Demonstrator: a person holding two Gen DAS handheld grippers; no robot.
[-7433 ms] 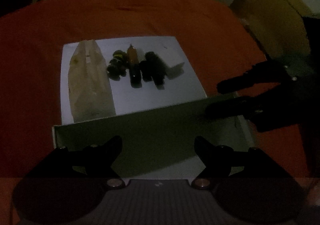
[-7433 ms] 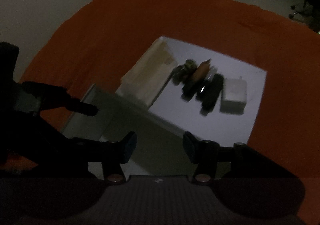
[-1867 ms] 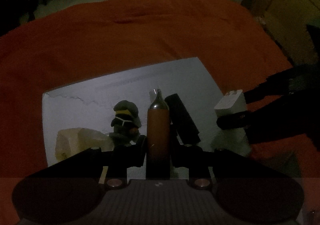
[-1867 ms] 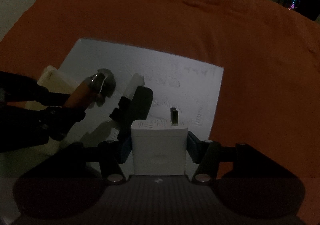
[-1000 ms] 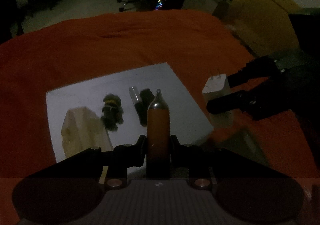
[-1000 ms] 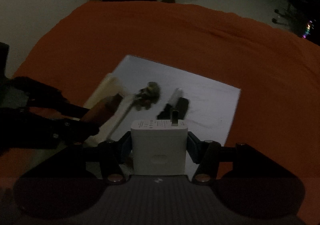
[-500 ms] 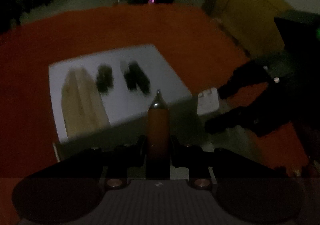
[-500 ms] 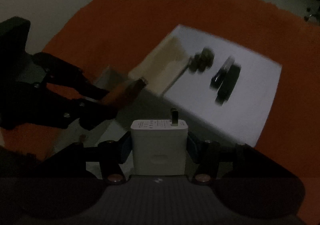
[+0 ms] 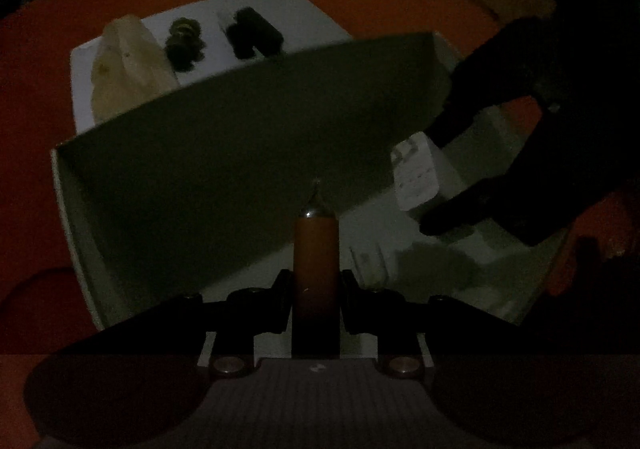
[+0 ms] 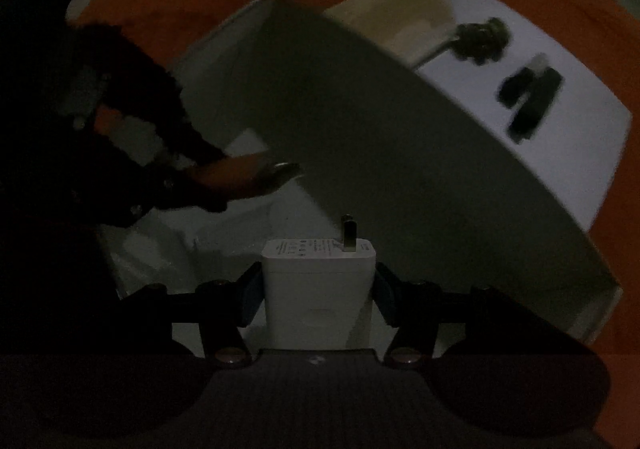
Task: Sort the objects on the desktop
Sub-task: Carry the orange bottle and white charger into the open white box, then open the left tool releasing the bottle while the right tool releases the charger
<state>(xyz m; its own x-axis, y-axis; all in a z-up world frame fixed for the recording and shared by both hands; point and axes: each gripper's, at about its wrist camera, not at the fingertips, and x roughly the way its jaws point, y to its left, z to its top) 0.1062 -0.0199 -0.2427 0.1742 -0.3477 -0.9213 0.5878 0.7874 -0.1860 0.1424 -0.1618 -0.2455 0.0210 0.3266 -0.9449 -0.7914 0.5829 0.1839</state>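
Tongs over the box, both loaded

Left tongs [image 9: 315, 289] clenched on an orange-brown cylinder [image 9: 315, 261] with a silver pointed tip, held upright along the fingers, tip toward the far wall of the white box [image 9: 192, 177]. Cylinder is over the box interior; cannot tell if it touches the floor. Same tongs appear in the right wrist view at left [image 10: 216, 185], dark, with the cylinder [image 10: 244, 175] sticking out toward the box wall.

Right tongs [image 10: 318, 289] grasping a white charger [image 10: 319, 297] by its sides, blue pads [image 10: 250, 299] against it, one metal prong visible on the top face. Charger sits low inside the box [image 10: 400, 153], near the right end as seen from the left wrist view [image 9: 416, 177], where the right tongs [image 9: 440, 177] reach in from the right.

Box is open-topped, tall far wall in shadow, resting on the orange-covered desk [image 9: 32, 109]. Behind the box lies a white sheet [image 9: 308, 17]. On it, left to right: cream packet [image 9: 120, 65], small dark round item [image 9: 184, 43], black item [image 9: 252, 33]. Packet partly hidden by the box wall. Scene very dim, small items blurred.
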